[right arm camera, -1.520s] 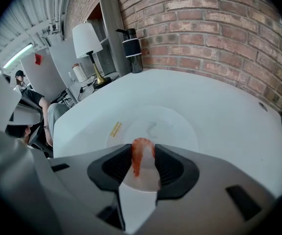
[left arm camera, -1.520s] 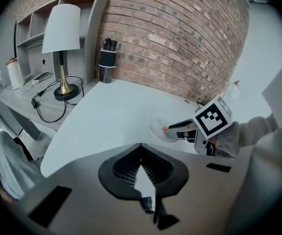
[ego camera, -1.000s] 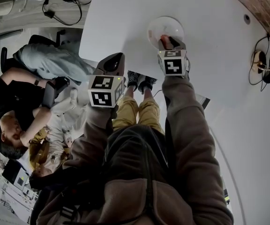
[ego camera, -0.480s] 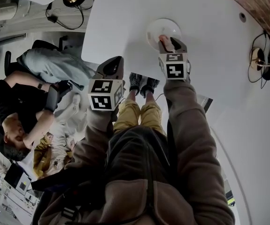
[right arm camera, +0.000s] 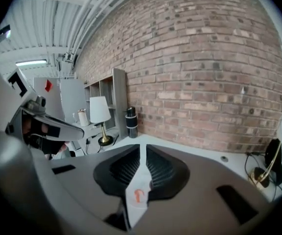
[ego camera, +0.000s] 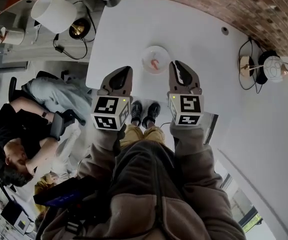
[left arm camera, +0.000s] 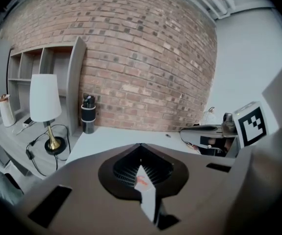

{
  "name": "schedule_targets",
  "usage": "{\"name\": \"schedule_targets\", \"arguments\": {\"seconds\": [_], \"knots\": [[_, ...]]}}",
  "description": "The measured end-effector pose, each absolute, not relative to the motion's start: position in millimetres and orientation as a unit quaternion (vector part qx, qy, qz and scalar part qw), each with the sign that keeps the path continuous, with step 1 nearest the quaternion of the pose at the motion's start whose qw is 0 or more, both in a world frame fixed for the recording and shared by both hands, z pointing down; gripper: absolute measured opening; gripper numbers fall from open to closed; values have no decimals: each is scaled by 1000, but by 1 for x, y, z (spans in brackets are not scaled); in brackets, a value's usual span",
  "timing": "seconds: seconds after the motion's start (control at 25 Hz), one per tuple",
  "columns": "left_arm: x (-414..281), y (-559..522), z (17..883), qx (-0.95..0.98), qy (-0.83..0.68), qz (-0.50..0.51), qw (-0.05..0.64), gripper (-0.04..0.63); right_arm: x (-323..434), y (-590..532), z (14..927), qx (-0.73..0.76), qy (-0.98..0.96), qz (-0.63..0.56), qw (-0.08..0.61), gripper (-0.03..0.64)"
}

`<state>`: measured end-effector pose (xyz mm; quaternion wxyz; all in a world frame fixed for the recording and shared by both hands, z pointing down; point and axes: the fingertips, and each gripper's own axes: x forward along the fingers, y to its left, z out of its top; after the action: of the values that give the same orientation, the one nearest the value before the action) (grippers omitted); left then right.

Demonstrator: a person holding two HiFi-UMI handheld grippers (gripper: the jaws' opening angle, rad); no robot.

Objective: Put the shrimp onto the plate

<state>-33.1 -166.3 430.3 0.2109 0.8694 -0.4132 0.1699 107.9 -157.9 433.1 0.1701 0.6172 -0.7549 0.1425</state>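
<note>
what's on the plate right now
One pinkish shrimp lies near the middle of the plate; nothing else shows on it. The patch of plate under the shrimp is covered.

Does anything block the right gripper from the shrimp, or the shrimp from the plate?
Nothing visible does. The shrimp already lies on the plate; only table separates it from the right gripper, whose empty jaws are closing.

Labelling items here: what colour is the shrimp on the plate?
Pinkish orange; the shrimp shows best in the head view.
</note>
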Motion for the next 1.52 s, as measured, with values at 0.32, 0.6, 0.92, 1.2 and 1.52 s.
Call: {"name": "schedule_targets", "arguments": {"seconds": [0.32,0.6,0.92,1.2,1.52], "knots": [[-12,-161,331,895,-406,109,150,5,131,-116,315,666,-736,79,93,2],[7,-147,256,914,-390,54,98,5,144,-88,251,681,-729,54,44,2],[11,-144,189,920,-389,15,47,5,153,-78,191,687,-726,19,7,2],[16,-143,148,918,-394,-24,16,5,162,-73,153,683,-730,-6,-36,2],[13,-118,116,915,-398,-60,-33,5,159,-44,128,674,-732,-50,-80,2]]}}
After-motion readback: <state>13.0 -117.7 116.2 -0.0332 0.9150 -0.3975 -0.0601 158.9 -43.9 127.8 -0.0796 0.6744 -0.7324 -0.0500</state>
